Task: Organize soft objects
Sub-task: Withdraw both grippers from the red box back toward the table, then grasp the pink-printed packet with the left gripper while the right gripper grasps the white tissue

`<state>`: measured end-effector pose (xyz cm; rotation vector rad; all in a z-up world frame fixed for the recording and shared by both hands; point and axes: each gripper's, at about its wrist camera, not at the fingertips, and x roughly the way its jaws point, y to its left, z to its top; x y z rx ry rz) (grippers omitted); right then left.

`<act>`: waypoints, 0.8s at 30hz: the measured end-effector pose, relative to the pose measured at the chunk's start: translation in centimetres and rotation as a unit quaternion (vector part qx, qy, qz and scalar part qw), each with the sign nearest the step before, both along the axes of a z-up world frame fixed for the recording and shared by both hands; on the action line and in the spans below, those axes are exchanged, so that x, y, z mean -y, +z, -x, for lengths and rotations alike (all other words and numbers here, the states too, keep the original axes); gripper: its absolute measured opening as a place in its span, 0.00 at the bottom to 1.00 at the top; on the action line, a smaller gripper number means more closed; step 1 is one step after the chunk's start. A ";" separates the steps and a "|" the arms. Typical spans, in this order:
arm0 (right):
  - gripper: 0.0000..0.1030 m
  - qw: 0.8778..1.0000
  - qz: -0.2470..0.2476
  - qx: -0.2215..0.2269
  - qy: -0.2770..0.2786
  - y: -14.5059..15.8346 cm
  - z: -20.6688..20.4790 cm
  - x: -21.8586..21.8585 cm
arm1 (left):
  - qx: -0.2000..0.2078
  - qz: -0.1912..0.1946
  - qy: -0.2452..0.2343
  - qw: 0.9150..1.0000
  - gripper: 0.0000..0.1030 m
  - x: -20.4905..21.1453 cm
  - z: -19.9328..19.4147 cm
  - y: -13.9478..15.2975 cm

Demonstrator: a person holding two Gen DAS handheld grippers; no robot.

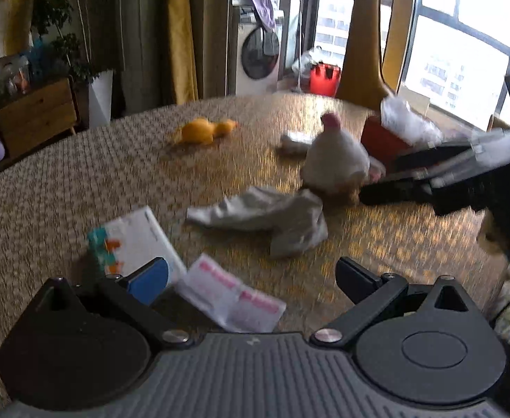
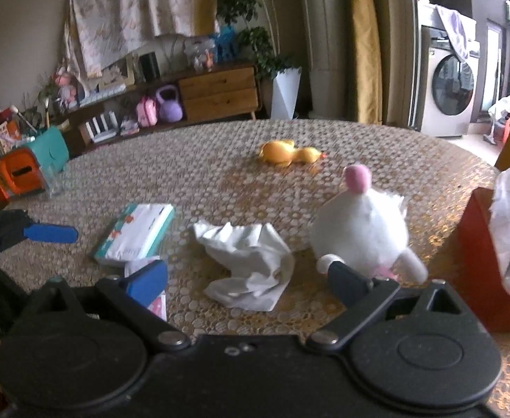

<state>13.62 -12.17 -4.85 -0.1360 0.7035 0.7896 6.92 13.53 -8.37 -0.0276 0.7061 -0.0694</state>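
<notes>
Right wrist view: both tongs [image 2: 244, 278] apart, one white plush [image 2: 359, 230], one yellow duck [image 2: 286, 152], one cloth [image 2: 251, 261].

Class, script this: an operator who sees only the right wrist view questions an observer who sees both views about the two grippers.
Operator: Are the left jaws open? I see only one blue pad.
Observer: Yes. The left gripper is wide open, and a pink-printed sachet shows between its jaws.
Operator: How does my gripper look from outside?
Observer: The right gripper comes in low from the right, with its tips by the base of the plush. Blur hides any contact.
</notes>
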 end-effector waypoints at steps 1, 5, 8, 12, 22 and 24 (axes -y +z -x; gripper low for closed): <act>0.95 1.000 0.004 -0.002 0.002 -0.3 -0.1 -0.4 | -0.005 -0.003 -0.002 1.000 1.00 0.0 0.1 -0.6; 0.93 1.000 0.019 -0.008 0.012 -1.5 -0.4 -1.7 | -0.027 -0.011 -0.005 1.000 0.99 0.0 0.4 -2.9; 0.93 0.999 0.026 -0.013 0.019 -2.2 -0.7 -2.6 | -0.043 -0.014 -0.003 0.999 0.99 -0.2 0.2 -4.8; 0.91 0.999 0.037 -0.018 0.029 -3.2 -1.0 -3.6 | -0.061 -0.005 0.011 0.998 0.99 -0.8 -0.2 -6.7; 0.86 0.998 0.055 -0.023 0.025 -5.4 -2.4 -5.4 | -0.065 -0.008 0.045 0.997 0.89 -1.2 -1.5 -8.4; 0.86 0.998 0.054 -0.025 0.021 -5.7 -2.6 -5.6 | -0.061 -0.009 0.052 0.997 0.82 -1.3 -1.8 -8.4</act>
